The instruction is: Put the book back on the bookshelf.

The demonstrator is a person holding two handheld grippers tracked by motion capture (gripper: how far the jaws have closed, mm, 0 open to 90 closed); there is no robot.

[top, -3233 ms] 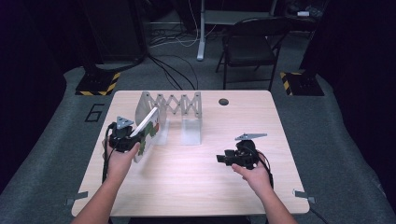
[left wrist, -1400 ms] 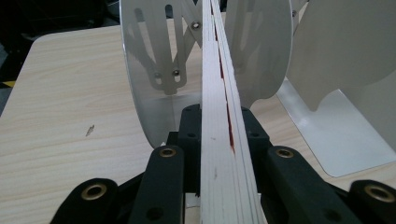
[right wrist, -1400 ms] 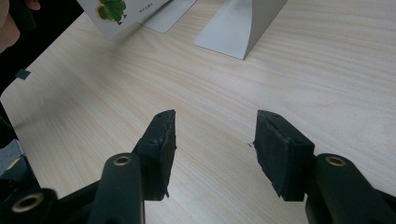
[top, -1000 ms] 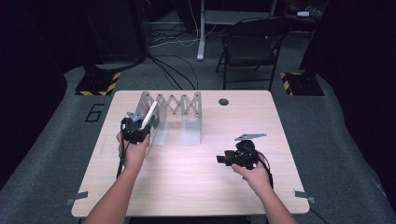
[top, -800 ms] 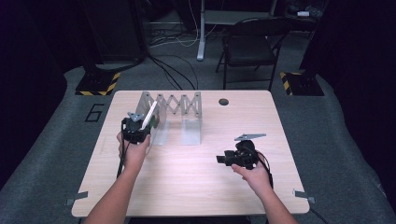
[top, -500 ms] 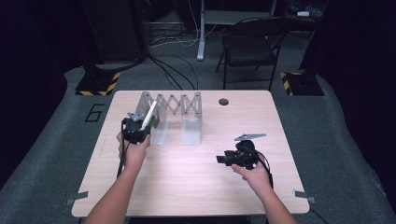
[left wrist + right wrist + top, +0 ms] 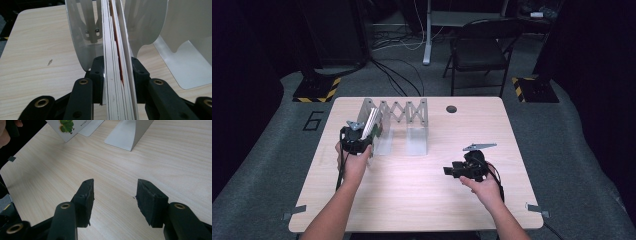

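Observation:
A thin white book [image 7: 371,122] stands on edge, held upright by my left gripper [image 7: 360,141] at the left end of the silver accordion rack [image 7: 400,111]. In the left gripper view the jaws are shut on the book [image 7: 117,62], my left gripper [image 7: 117,83] squeezing its pages, which point into a slot between two rack dividers [image 7: 77,35]. My right gripper [image 7: 452,171] rests low over the table's right half, apart from the rack. Its own view shows my right gripper [image 7: 115,195] open over bare wood, with the book's leafy cover [image 7: 67,127] far off.
The light wooden table [image 7: 422,200] has a dark round grommet [image 7: 451,109] near its back edge. A rack divider foot [image 7: 130,132] lies ahead of the right gripper. A folding chair [image 7: 482,50] and floor cables stand beyond the table.
Since 3.2 s ago the left gripper carried the book right and forward to the rack's left end and stood it more upright. Over the last second it barely moves. The right gripper stays put.

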